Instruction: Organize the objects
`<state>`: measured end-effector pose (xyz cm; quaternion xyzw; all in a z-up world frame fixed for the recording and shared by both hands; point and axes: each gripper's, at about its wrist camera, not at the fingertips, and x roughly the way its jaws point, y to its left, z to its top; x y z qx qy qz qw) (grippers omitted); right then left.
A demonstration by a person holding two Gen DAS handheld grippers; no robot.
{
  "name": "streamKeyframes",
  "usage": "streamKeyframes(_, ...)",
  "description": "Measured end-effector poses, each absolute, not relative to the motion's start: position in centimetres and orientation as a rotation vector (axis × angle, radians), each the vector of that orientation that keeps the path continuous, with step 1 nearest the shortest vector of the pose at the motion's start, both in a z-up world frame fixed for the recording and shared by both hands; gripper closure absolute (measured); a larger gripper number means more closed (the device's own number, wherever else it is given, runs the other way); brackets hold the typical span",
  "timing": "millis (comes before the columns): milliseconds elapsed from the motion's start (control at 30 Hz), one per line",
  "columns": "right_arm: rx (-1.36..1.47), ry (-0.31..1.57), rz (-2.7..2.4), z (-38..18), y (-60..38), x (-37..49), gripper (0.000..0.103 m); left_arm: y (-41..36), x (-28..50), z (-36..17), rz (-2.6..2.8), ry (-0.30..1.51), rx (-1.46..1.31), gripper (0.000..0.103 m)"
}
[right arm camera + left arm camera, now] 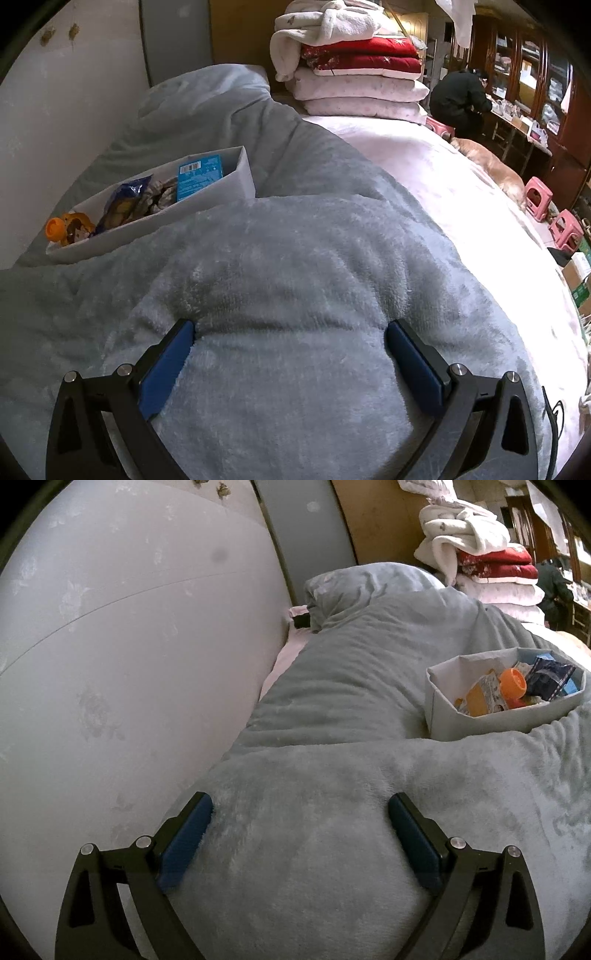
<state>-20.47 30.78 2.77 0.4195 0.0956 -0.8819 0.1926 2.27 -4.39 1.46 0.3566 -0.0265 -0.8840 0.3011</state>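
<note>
A grey fabric bin (443, 716) sits on the grey fleece blanket (314, 830) on the bed, to the right in the left wrist view. It holds an orange-capped bottle (512, 684), a yellow packet (480, 698) and a dark blue packet (546, 677). In the right wrist view the bin (229, 194) is at the left, with a blue box (199, 177), a snack bag (122, 206) and the orange bottle (62, 227). My left gripper (300, 805) is open and empty, low over the blanket. My right gripper (290, 332) is open and empty, its fingertips pressing into the blanket.
A pale wall (129, 646) runs along the bed's left side. A grey pillow (369, 587) lies at the head. Folded quilts (354, 66) are stacked at the far end on the pink sheet (461, 206). A seated person (461, 99) and pink stools (537, 197) are at right.
</note>
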Motion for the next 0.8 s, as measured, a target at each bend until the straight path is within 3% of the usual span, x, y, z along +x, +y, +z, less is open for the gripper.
streamKeyframes(800, 1.161, 0.259, -2.471, 2.70, 31.02, -20.19, 0.000, -4.32, 2.28, 1.49, -2.346, -0.072, 0.949, 0.008)
